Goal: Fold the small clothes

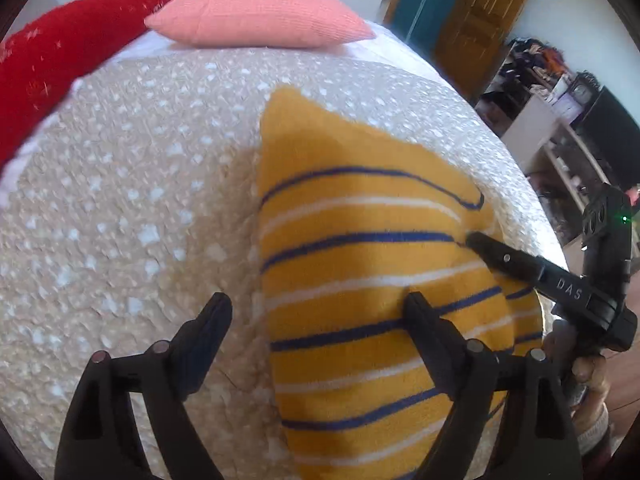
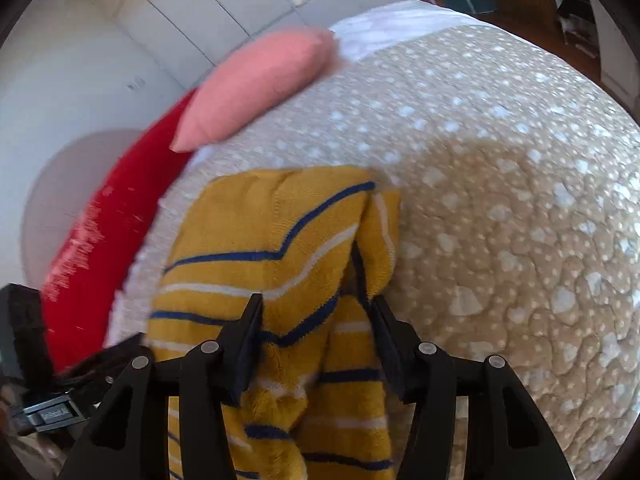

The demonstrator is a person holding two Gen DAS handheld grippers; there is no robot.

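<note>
One yellow striped garment (image 1: 360,288) lying on bed (image 1: 140,200), long axis running near-far. Right gripper (image 2: 316,312) fingers spread, straddling its bunched right edge; left gripper (image 1: 320,304) fingers spread, hovering over left edge.

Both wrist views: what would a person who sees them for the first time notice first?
The yellow striped garment catches the eye first; it lies on the beige speckled bedcover, between the open left gripper and the right gripper, whose fingers straddle a bunched fold. Behind it, at the head of the bed, lie a pink cushion and a red cushion.
</note>
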